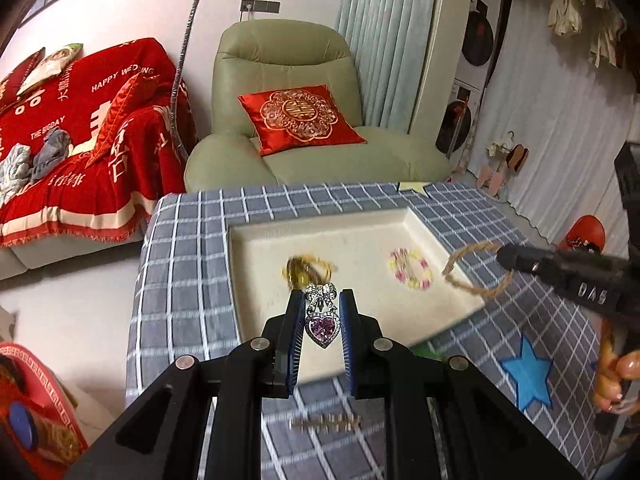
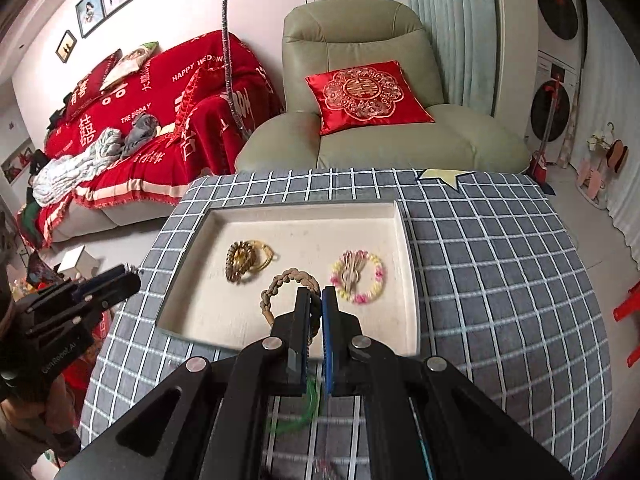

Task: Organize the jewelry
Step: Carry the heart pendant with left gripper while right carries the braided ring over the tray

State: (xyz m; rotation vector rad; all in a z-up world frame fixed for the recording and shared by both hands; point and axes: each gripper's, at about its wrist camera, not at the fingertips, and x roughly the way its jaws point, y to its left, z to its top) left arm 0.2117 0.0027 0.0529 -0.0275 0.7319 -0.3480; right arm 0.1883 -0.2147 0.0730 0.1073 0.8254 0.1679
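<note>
My left gripper (image 1: 320,300) clamps the heart brooch (image 1: 322,322), long axis along the fingers, over the near edge of the white tray (image 2: 308,210); my right gripper (image 2: 316,300) pinches the braided bracelet (image 2: 286,286), equally near; inside lie gold bangles (image 2: 248,258) far left and a beaded bracelet (image 2: 358,278) right.

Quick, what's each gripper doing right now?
Left gripper: closed on the heart brooch.
Right gripper: closed on the braided rope bracelet.
</note>
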